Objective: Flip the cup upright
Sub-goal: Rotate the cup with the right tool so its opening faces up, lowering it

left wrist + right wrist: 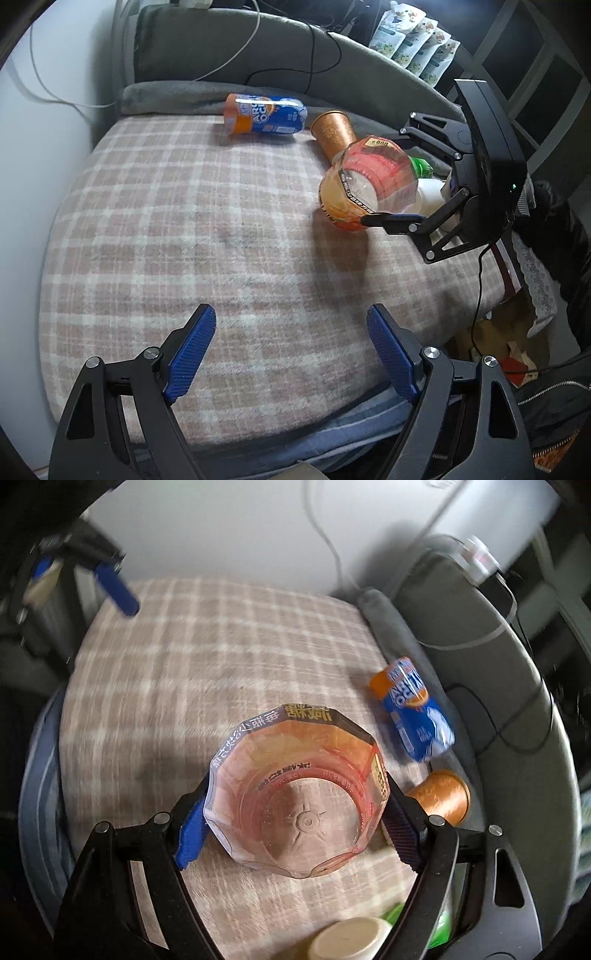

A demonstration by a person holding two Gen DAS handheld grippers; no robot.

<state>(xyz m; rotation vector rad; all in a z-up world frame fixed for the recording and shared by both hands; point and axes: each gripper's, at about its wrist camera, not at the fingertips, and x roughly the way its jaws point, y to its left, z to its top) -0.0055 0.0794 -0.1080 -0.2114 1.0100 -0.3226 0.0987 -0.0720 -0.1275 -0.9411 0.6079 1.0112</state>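
Clear faceted plastic cup (295, 801) with orange-red print sits clamped between your right gripper (293, 821) pads, tilted above the plaid blanket (207, 657). Left gripper (291, 347) hangs spread, empty. Risk: thin walls buckle under squeeze, cup slips, toppling on soft bedding.

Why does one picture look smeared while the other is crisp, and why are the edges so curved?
Right wrist view: the checked blanket and blue can streak with motion blur, while the clear cup held in the right hand-held gripper stays sharp. Left wrist view: crisp throughout, the cup casting a soft shadow on the blanket. Both views: fisheye lenses bend straight lines and darken the corners.
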